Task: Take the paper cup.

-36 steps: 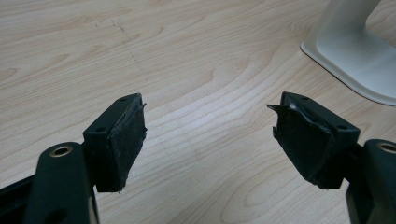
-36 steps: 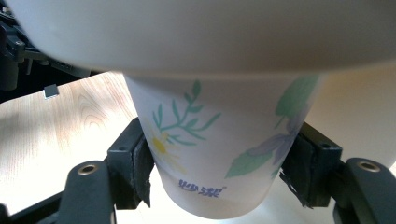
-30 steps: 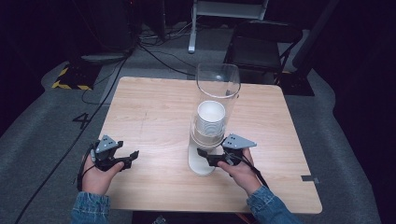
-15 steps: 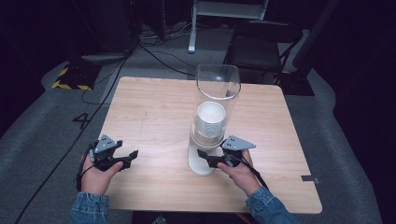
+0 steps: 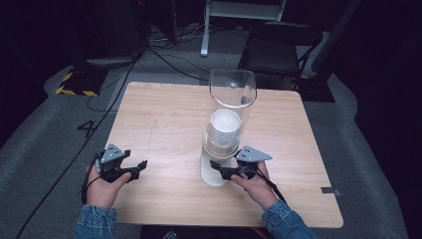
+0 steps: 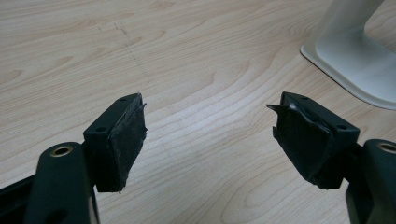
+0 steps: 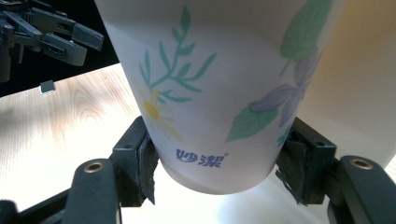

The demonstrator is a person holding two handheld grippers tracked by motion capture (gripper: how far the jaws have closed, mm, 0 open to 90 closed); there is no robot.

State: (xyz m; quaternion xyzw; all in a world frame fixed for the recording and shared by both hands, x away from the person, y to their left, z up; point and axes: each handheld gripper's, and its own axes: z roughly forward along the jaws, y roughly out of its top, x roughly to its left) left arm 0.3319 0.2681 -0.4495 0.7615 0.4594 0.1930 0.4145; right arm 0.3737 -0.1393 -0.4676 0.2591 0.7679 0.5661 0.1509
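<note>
Grasp step on a cup dispenser: right gripper (image 7: 219,163) clamped on the bottom paper cup (image 7: 219,93), pads pressing both sides of the cup near its base, jaws having just been closing onto it. Cup printed with flowers and leaves, hanging from the lower end of the clear tube (image 5: 232,94) of the dispenser, just above the white base (image 5: 211,174) near the front middle of the wooden table (image 5: 164,114). More cups stacked inside the tube above, white rim (image 5: 226,121) visible from the high view. Left gripper (image 6: 210,135) idle, jaws wide apart with nothing between, hovering low over bare tabletop to the left, well apart from the dispenser. Next move, judged from this: straight pull downward and toward the person to free one cup from the stack, grip kept light enough not to crush the thin wall. Possibly two cups coming together, hard to tell from here how tightly nested. Left gripper likely needed to steady the base if the stand tips.
</note>
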